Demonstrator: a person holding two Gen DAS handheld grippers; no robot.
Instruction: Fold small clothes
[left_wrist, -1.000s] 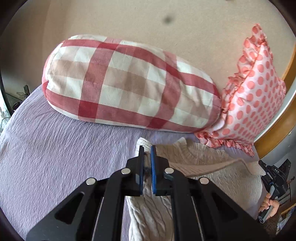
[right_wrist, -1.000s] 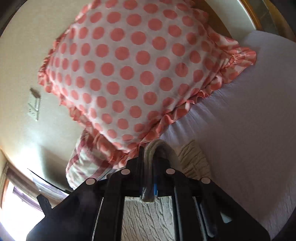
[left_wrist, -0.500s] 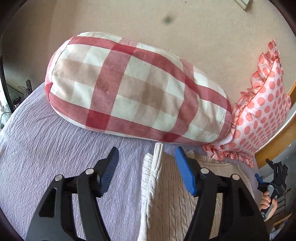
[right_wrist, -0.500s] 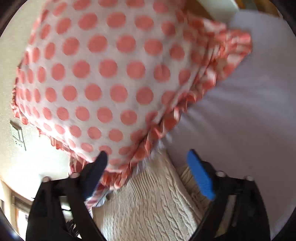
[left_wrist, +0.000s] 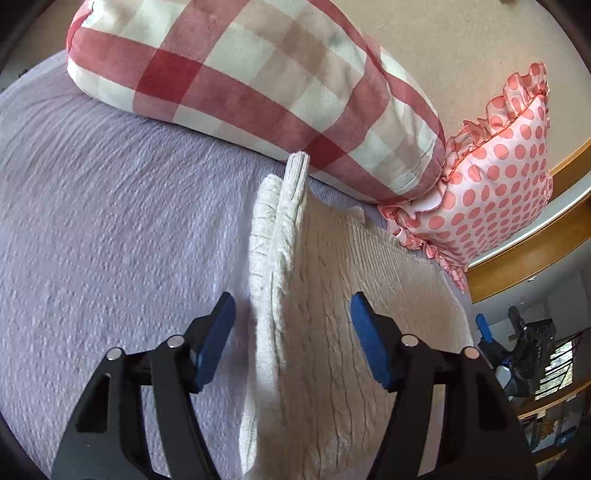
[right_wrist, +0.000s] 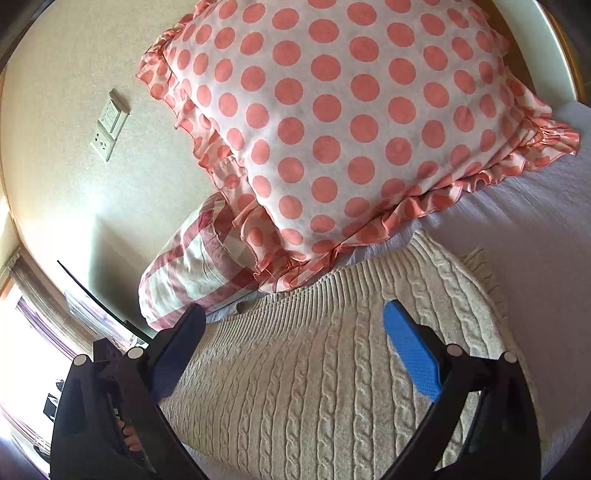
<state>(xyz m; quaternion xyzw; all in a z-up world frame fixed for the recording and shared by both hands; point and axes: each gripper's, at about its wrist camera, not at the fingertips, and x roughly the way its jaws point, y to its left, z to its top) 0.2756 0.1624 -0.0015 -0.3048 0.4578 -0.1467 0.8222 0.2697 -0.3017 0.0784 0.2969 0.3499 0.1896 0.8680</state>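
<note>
Sweater (left_wrist: 332, 332) edge fold visible only from left wrist.

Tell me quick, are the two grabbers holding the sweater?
Left gripper: jaws open, holding nothing, over the cream sweater.
Right gripper: jaws open, holding nothing, also over it.

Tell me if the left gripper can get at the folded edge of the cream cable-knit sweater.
Probably yes. The left gripper is open, and the cream cable-knit sweater has its raised folded edge between the fingers with nothing covering it.
</note>
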